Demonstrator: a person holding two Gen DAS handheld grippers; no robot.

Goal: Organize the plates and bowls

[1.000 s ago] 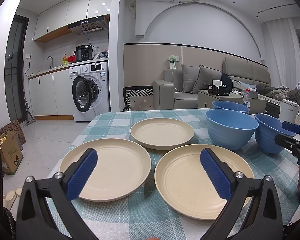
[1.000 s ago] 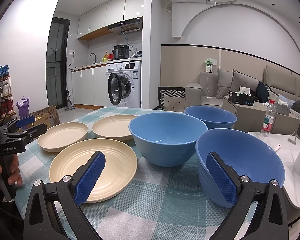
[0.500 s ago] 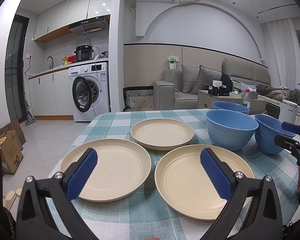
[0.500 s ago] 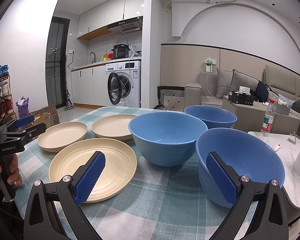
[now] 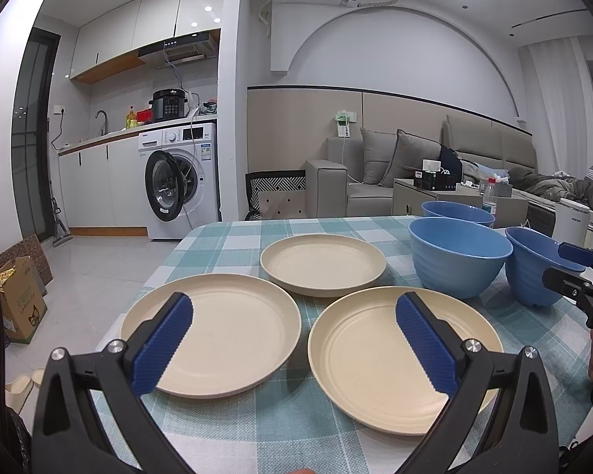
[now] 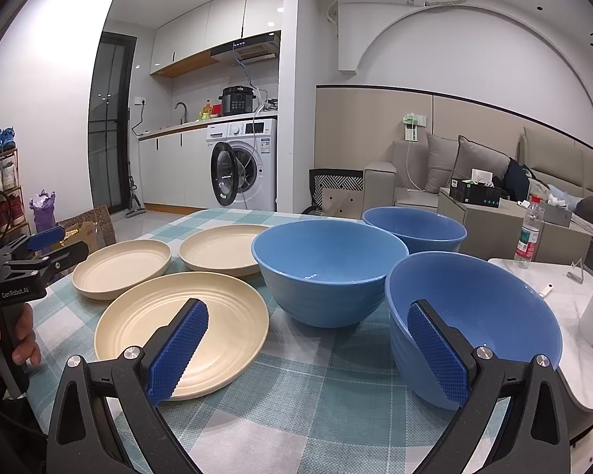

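Three cream plates lie flat on the checked tablecloth: a near left plate (image 5: 233,328), a near right plate (image 5: 367,355) and a far plate (image 5: 322,262). Three blue bowls stand upright to their right: a middle bowl (image 6: 328,272), a far bowl (image 6: 415,229) and a near bowl (image 6: 490,316). My left gripper (image 5: 292,339) hangs open above the two near plates and holds nothing. My right gripper (image 6: 308,347) is open too, its right finger (image 6: 435,347) in front of the near bowl and its left finger (image 6: 178,347) over the near right plate (image 6: 154,324).
The table (image 5: 280,430) ends at a front edge just below the grippers, and a white marble surface (image 6: 561,296) adjoins it on the right. A plastic bottle (image 6: 527,239) and a white kettle (image 5: 571,221) stand there. A washing machine (image 5: 182,181) and a sofa (image 5: 379,181) lie beyond.
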